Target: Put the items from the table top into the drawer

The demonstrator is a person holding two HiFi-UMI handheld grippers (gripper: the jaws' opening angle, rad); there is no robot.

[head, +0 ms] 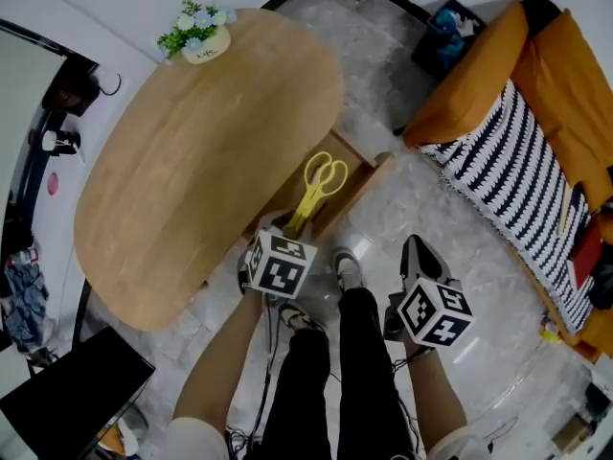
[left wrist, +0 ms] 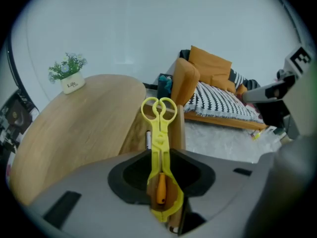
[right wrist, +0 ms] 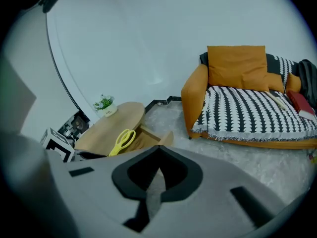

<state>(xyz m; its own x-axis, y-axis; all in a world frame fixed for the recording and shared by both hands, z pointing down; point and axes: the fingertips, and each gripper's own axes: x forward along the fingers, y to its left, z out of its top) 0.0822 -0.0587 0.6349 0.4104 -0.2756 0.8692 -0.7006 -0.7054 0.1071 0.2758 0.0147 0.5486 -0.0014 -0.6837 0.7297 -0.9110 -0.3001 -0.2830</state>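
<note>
- Scissors [left wrist: 158, 133], yellow, are gripped in the left claw [left wrist: 162, 197]. The jaws are clamped on the blade end, and the two finger loops point straight ahead of the claw, away from the person.
- Drawer [head: 369, 182] is pulled out from under the table [head: 192, 190]. It lies just ahead of and below the left claw, so the scissors hang over its opening and are not yet set down inside.
- A thin dark-and-white stick shows in the drawer just left of the scissors. What it is cannot be made out.
- Right claw [right wrist: 153, 182] carries nothing. Its jaws are drawn together with only floor visible past them. The drawer and the left claw lie well off to its left.
- Flower pot [head: 199, 41] is the only thing seen on the table top. It stands at the far rim, well ahead of and to the left of the left claw.
- Judged progress: the task is well advanced, with the scissors lifted off the table and brought to the drawer.
- Judged remainder: lower the scissors into the drawer and release them. The flower pot may follow if it counts as an item. The drawer is open, and closing it may be a final step.
</note>
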